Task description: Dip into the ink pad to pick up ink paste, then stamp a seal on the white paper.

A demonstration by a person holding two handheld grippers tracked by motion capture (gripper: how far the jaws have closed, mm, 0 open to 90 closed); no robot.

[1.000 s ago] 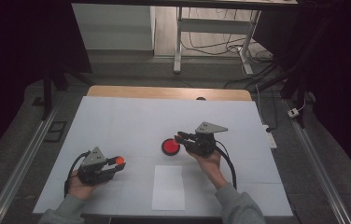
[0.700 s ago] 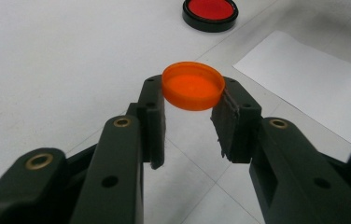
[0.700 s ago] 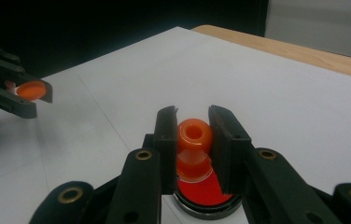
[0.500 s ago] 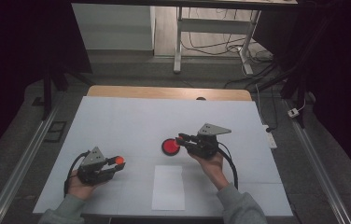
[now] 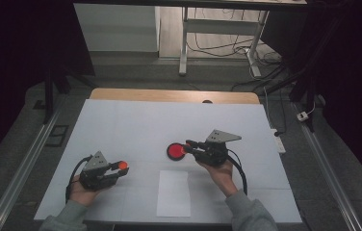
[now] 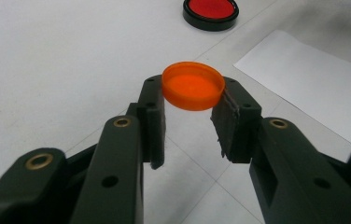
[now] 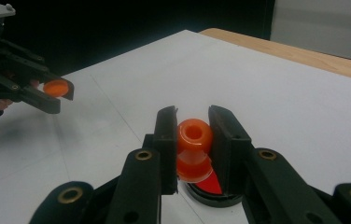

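My left gripper (image 5: 119,167) at the near left of the white table is shut on a shallow orange cap (image 5: 122,165). In the left gripper view the cap (image 6: 193,85) sits open side up between the fingertips of that gripper (image 6: 192,83). My right gripper (image 5: 187,146) points left over the table's middle, shut on a small orange bottle-shaped piece (image 7: 193,144) with a round open mouth. That piece hangs just above a red disc with a black rim (image 5: 175,151), whose edge (image 7: 208,186) shows under the right gripper (image 7: 192,113).
A white paper sheet (image 5: 174,192) lies near the front edge between my hands. A wooden strip (image 5: 169,95) borders the far side of the table. Cables trail from both grippers. Dark floor, rails and desk legs surround the table.
My right gripper has shifted a little toward the near right with the orange piece in it. The left gripper and the red disc have stayed put.
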